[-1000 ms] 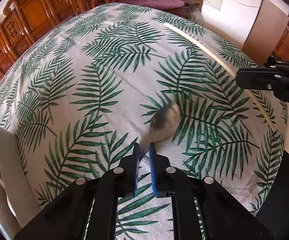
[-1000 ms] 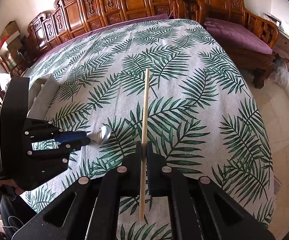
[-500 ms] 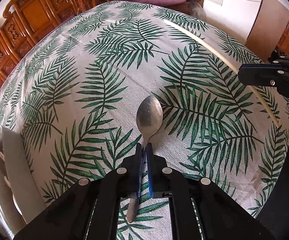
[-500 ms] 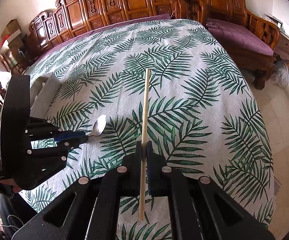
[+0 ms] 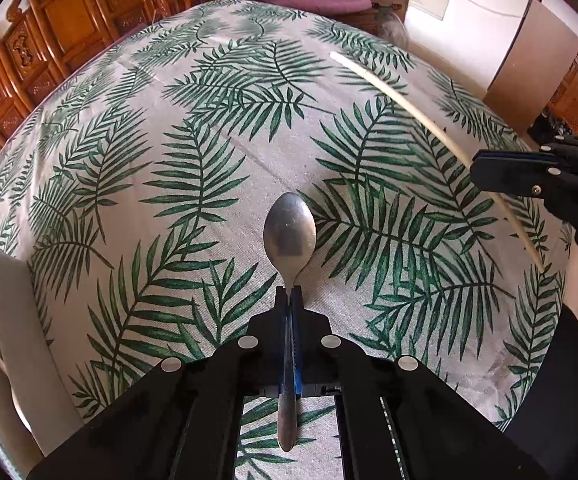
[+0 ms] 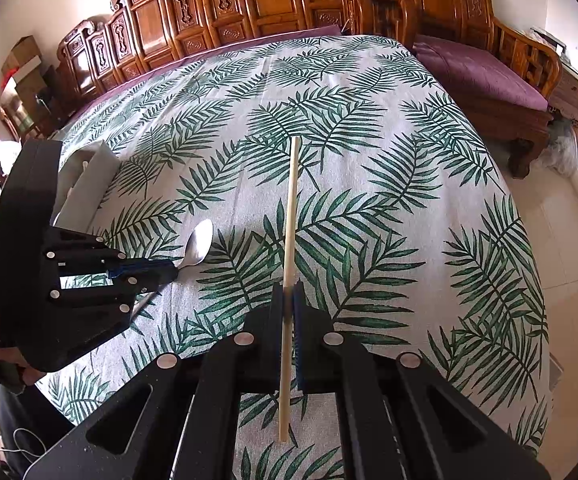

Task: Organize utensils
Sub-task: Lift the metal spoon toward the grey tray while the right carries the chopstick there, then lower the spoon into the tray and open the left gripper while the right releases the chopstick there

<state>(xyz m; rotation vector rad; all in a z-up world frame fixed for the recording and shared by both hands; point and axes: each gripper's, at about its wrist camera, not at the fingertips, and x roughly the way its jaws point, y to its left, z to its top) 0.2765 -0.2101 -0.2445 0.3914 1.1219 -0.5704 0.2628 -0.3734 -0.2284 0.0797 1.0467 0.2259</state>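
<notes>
My left gripper (image 5: 289, 294) is shut on the handle of a metal spoon (image 5: 289, 232), bowl pointing forward, held a little above the palm-leaf tablecloth. It also shows at the left of the right wrist view (image 6: 171, 270) with the spoon (image 6: 200, 245). My right gripper (image 6: 288, 292) is shut on a long pale wooden chopstick (image 6: 292, 208), which points forward over the table. In the left wrist view the chopstick (image 5: 401, 96) runs through the right gripper (image 5: 485, 170) at the right edge.
A white utensil tray (image 5: 7, 320) sits at the table's left edge; it also shows in the right wrist view (image 6: 87, 188). Carved wooden benches (image 6: 249, 0) with a purple cushion (image 6: 477, 68) ring the table. The floor drops off at the right (image 6: 569, 248).
My left gripper closed on the spoon handle and raised it; the blurred spoon is now still and further through the jaws. The right gripper holds the chopstick as before.
</notes>
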